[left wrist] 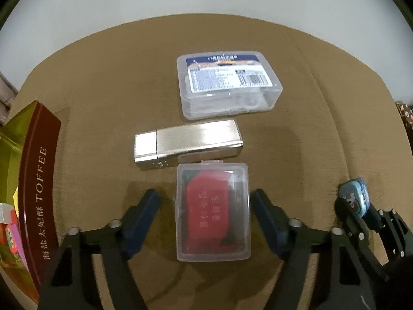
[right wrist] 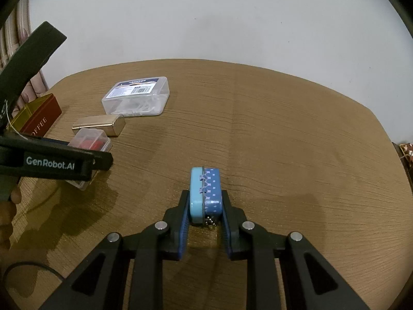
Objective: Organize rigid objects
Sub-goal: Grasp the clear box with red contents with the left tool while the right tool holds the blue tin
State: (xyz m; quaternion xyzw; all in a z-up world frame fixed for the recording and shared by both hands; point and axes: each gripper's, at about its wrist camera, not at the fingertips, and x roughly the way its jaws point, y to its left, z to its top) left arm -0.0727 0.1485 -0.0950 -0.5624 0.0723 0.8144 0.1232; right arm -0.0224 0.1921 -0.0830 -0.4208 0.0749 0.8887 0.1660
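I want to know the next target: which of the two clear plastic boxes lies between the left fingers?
The small clear box with the red thing inside. The bigger clear box with the printed label lies farther away, beyond the metal case.

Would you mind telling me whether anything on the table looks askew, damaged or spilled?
Nothing stands out. The labelled clear box, metal case and small clear box lie flat, closed and intact on the table; nothing is spilled.
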